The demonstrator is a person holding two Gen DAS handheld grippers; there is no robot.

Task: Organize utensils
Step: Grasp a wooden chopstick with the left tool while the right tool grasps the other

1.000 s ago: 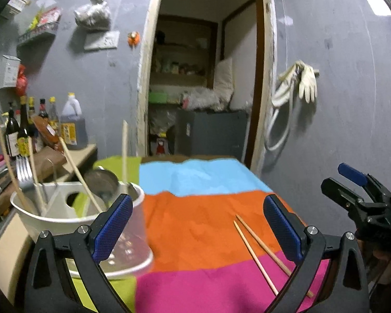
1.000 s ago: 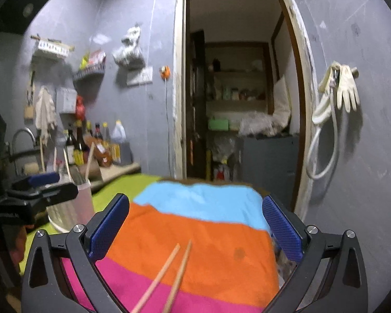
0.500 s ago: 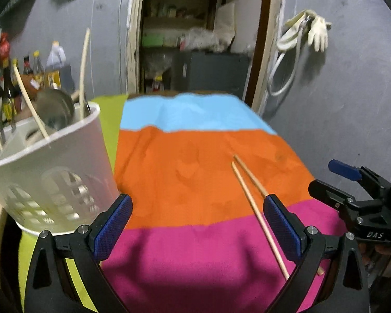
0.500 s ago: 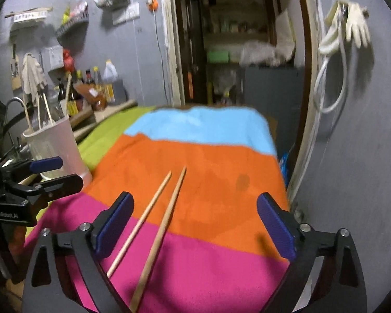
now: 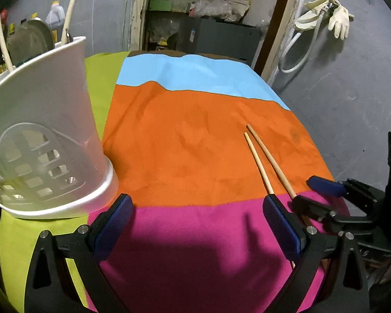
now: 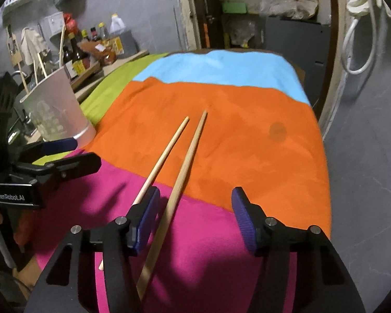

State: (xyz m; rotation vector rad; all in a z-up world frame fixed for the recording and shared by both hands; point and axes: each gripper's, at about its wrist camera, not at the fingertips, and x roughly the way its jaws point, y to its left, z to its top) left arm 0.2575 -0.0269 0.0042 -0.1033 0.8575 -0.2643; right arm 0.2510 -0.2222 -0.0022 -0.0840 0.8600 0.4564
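Striped cloth (image 5: 190, 140) covers the surface; white utensil holder (image 5: 41, 140) stands at far left. Left gripper (image 5: 198, 224) has wide, empty jaws. Right gripper (image 6: 195, 216) jaws, just narrowing, straddle one chopstick (image 6: 185, 161) untouched; second chopstick (image 6: 164, 154) passes behind the left finger.

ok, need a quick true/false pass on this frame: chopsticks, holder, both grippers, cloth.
1. The two wooden chopsticks lie on the striped cloth. True.
2. The white plastic utensil holder is empty. False: utensil handles stick up out of it.
3. The right gripper is clamped on both chopsticks. False: its jaws have just been closing, with one chopstick between them and the other passing behind its left finger; the pads are not pressing.
4. The left gripper holds nothing, jaws wide. True.
5. The chopsticks lie across the orange and magenta stripes. True.
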